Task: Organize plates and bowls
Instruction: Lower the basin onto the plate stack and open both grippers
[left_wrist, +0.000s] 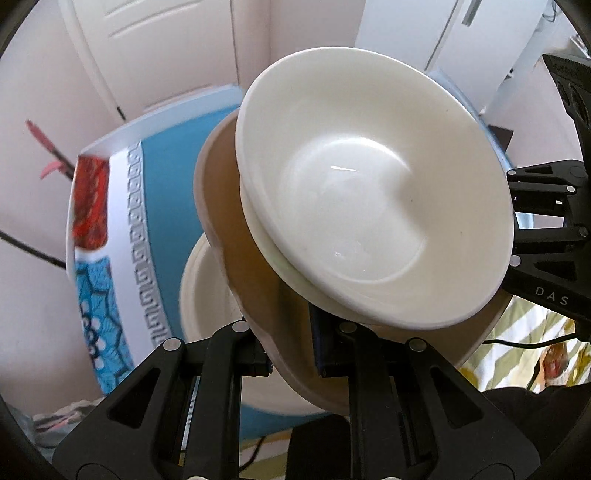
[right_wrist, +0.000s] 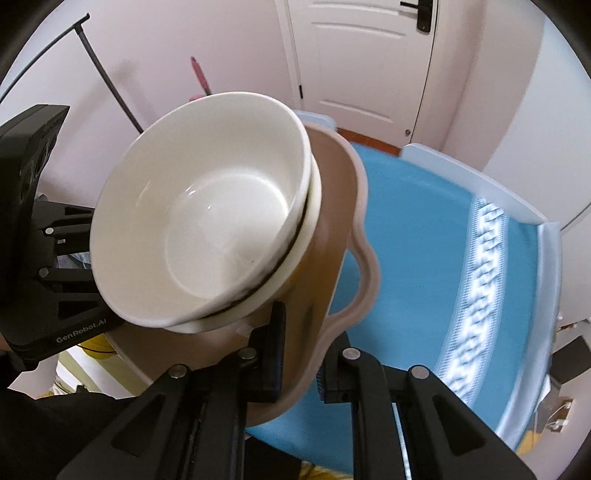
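Blue table mat (left_wrist: 177, 158) lies below; beige tray (left_wrist: 229, 229), airborne and tilted above it, spans between both tongs. Left gripper (left_wrist: 291, 354) clenches its 6 o'clock rim; right gripper (right_wrist: 301, 373) clenches the opposite rim. Two nested white bowls (left_wrist: 373, 192) ride centred, equally near each hand; another white bowl (left_wrist: 207, 295) sits on the mat at 8 o'clock.

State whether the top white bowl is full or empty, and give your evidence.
Empty. The top white bowl shows its bare, glossy inside with only light reflections in both wrist views; nothing lies in it.
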